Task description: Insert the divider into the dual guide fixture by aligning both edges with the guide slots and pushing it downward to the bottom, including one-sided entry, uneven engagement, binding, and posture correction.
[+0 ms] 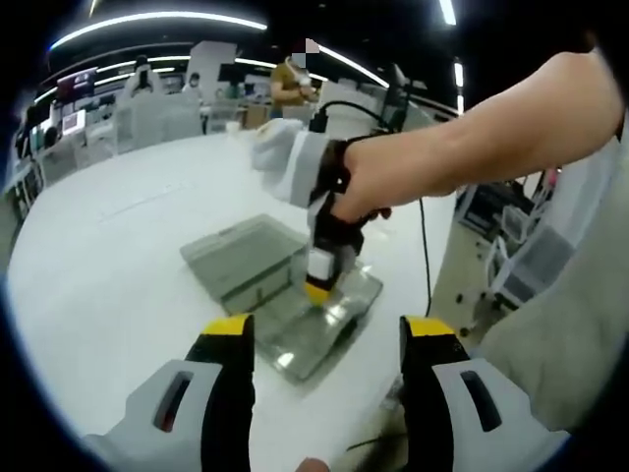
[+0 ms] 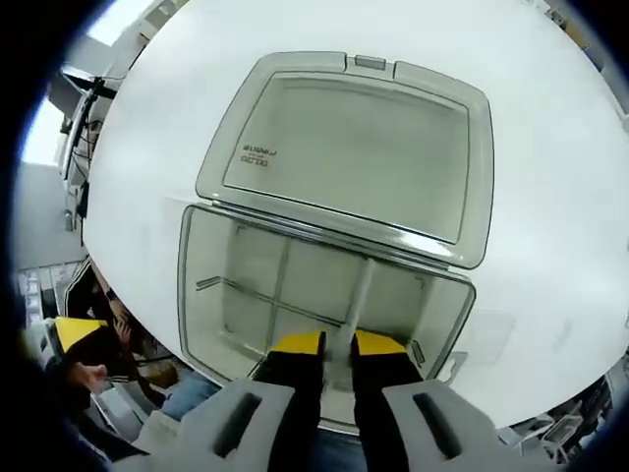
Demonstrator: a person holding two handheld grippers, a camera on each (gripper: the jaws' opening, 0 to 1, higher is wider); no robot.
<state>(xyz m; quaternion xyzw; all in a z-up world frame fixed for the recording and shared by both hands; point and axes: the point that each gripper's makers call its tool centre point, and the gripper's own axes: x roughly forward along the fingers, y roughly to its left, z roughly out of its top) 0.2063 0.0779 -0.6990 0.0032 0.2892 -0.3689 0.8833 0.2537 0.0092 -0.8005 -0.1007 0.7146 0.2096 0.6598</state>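
Divider point(image 2: 356, 295) gripped by right gripper point(image 2: 337, 346) fingers over clear box point(image 2: 197, 285); keep it vertical, press evenly. Left gripper point(image 1: 329, 329) fingers open at 6 o'clock.

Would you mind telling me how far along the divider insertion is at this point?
Done: the clear box lies open on the white table, lid folded back, with cross dividers already inside. In hand: the right gripper pinches the upright divider inside the box. The left gripper is open, holding nothing. Left: whether both edges sit in their slots is unclear, so seating it fully probably remains.
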